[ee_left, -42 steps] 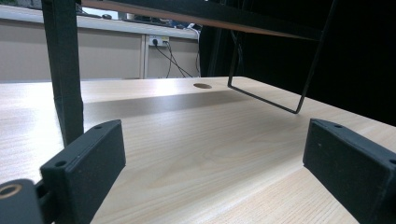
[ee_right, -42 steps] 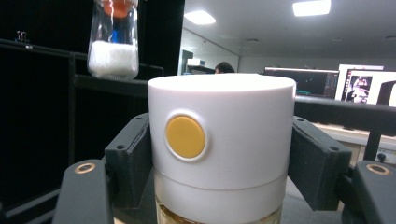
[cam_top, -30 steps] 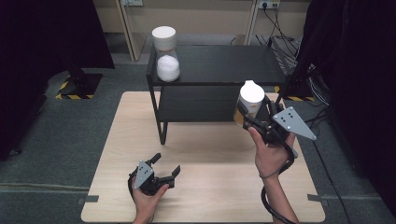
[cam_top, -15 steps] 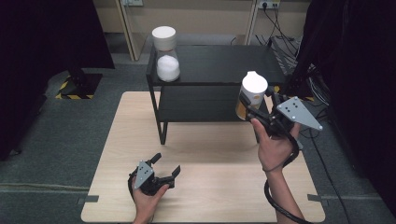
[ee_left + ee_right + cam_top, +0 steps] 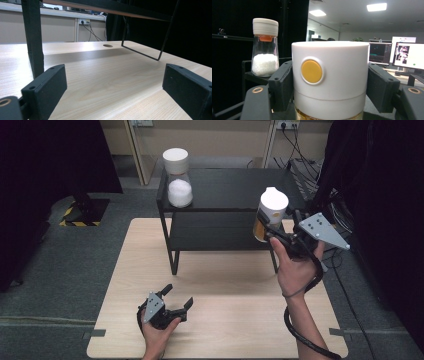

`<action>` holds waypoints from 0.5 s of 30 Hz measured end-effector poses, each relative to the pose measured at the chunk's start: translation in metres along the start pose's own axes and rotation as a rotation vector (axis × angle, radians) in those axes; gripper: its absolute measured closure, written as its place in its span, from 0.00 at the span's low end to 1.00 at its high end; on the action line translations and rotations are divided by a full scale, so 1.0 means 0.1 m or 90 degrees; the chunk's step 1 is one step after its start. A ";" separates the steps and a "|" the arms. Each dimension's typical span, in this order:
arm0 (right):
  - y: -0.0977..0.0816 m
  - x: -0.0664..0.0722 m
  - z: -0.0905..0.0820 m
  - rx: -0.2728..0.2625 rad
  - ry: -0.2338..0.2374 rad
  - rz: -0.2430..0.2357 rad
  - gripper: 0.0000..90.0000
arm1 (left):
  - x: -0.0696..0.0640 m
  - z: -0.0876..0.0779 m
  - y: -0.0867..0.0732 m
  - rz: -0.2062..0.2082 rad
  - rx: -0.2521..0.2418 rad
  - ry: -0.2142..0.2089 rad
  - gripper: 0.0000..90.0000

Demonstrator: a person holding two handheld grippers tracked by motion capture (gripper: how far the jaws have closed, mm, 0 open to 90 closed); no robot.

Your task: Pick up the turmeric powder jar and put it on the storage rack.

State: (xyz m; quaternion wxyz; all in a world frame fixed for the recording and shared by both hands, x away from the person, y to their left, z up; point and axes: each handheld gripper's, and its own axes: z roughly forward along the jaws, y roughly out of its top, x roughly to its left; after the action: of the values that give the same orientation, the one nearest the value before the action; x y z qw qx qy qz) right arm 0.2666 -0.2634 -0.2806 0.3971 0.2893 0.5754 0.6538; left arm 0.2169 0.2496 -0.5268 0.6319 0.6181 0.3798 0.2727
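My right gripper (image 5: 270, 227) is shut on a white-lidded jar (image 5: 270, 212) with amber contents, held upright in the air at the right end of the black shelf's top (image 5: 235, 190). In the right gripper view the jar's white lid (image 5: 329, 75) with a round yellow button sits between both black pads (image 5: 280, 83). A glass shaker (image 5: 178, 177) with white powder and a white cap stands on the shelf's top at its left end, seen also as the shaker (image 5: 265, 47). My left gripper (image 5: 175, 300) rests open on the wooden table (image 5: 225, 320) near the front edge, nothing between its pads (image 5: 47, 87).
The black two-level shelf (image 5: 220, 232) stands on the back half of the table; its front left leg (image 5: 32, 37) rises just ahead of the left gripper. Cables and wall sockets lie behind the table. Dark curtains flank both sides.
My right gripper has lifted the jar higher and slightly forward, from lower-shelf height up to the top shelf's level. The left gripper has stayed in place.
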 end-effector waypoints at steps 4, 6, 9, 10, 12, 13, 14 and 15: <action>0.04 0.01 0.03 -0.006 0.002 -0.003 0.34 | 0.00 0.00 0.00 0.000 -0.001 0.000 0.05; 0.06 0.02 0.04 -0.008 0.002 -0.003 0.34 | 0.00 0.00 0.00 0.000 0.000 0.000 0.05; 0.10 0.02 0.07 -0.010 0.004 -0.006 0.34 | 0.00 0.00 0.00 0.000 0.000 -0.001 0.05; 0.12 0.02 0.08 -0.009 0.004 -0.005 0.34 | 0.00 0.00 0.00 0.000 0.000 0.000 0.05; 0.14 0.02 0.11 -0.011 0.002 -0.007 0.34 | 0.00 0.00 0.00 -0.001 -0.001 -0.001 0.05; 0.15 0.02 0.12 -0.011 0.003 -0.006 0.34 | 0.00 0.00 0.00 -0.003 -0.001 -0.001 0.05; 0.16 0.02 0.13 -0.012 0.003 -0.005 0.34 | 0.00 0.00 0.00 -0.003 -0.001 -0.001 0.05; 0.16 0.02 0.14 -0.012 0.002 -0.006 0.34 | 0.00 0.00 0.00 -0.003 -0.001 -0.001 0.05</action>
State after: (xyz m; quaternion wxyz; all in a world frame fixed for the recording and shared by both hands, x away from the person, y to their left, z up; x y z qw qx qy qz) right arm 0.2739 -0.2548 -0.2624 0.4021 0.2819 0.5712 0.6577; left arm 0.2171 0.2500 -0.5270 0.6332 0.6170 0.3807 0.2710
